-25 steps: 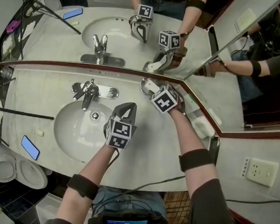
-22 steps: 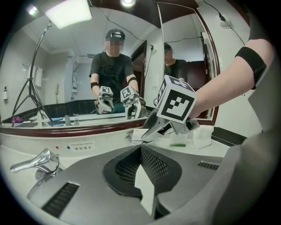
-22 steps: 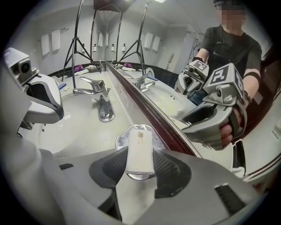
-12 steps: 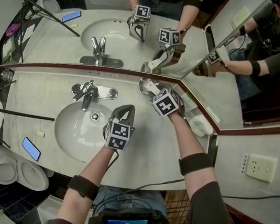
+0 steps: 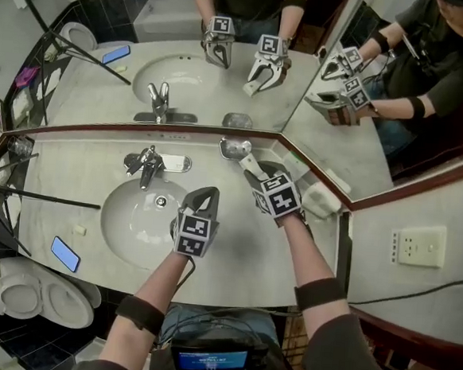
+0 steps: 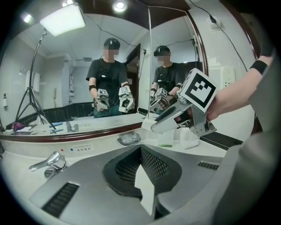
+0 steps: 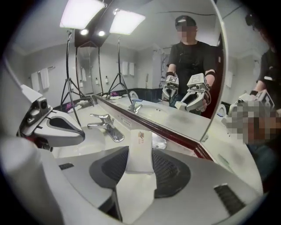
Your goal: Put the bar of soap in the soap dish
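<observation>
My right gripper (image 7: 140, 169) is shut on the white wrapped soap bar (image 7: 140, 147), which stands upright between its jaws. In the head view the right gripper (image 5: 252, 172) hovers just in front of the round glass soap dish (image 5: 234, 148), which sits on the counter against the mirror. That soap dish (image 7: 161, 143) peeks out behind the bar in the right gripper view. My left gripper (image 5: 206, 194) is shut and holds nothing, over the counter by the basin's right rim. In the left gripper view the soap dish (image 6: 128, 139) lies ahead and the right gripper (image 6: 169, 123) hangs above it to the right.
A chrome faucet (image 5: 147, 165) stands behind the oval basin (image 5: 125, 220). White packets (image 5: 320, 199) lie in the right corner by the angled mirror. A blue phone (image 5: 65, 253) lies on the counter's left end, tripod legs (image 5: 39, 195) cross above it, and a toilet (image 5: 15, 295) is below.
The right gripper has drawn back and up from the soap dish, rolling with the soap bar in its jaws. The left gripper rose a little. The head view tilted.
</observation>
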A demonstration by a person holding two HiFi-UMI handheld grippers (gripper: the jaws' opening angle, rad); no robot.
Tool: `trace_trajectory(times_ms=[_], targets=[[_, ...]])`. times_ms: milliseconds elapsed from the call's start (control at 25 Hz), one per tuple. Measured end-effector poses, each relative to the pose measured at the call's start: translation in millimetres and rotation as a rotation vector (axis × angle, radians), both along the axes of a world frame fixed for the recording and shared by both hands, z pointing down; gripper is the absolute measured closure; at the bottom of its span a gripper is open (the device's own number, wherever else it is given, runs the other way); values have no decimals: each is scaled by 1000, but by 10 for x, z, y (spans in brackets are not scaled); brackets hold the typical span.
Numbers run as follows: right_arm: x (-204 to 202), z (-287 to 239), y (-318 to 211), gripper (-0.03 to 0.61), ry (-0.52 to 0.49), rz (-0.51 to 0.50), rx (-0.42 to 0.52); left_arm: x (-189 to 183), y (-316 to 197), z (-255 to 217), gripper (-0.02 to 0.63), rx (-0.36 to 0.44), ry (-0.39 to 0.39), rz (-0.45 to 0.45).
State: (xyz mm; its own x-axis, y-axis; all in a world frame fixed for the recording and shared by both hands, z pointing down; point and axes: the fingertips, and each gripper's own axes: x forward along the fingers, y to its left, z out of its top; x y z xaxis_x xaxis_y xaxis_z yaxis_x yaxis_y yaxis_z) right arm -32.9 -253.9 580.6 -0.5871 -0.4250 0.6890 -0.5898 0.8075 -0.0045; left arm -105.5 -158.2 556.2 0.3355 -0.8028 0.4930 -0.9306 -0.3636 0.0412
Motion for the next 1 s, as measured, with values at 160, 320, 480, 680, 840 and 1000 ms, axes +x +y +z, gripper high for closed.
trace_trajectory(times_ms=[160, 320, 480, 680, 840, 1000], targets=[[229, -207, 367, 385, -123, 55, -18, 115, 257, -159, 612, 4, -4, 13], [474, -420, 721, 384, -218, 74, -6, 173, 471, -271, 612, 16, -10, 19], [726, -464, 1067, 383, -224, 87, 18, 257, 659, -289, 612, 16, -18, 37], [864, -267, 1377, 383, -147, 70, 35, 333, 814, -236, 612, 0, -16, 47], [744, -118, 1592, 383, -24, -23, 50, 341, 898, -158, 612, -15, -19, 42], [580, 178, 1754, 383, 81, -128, 49, 318, 973, -80, 612, -29, -31, 38]])
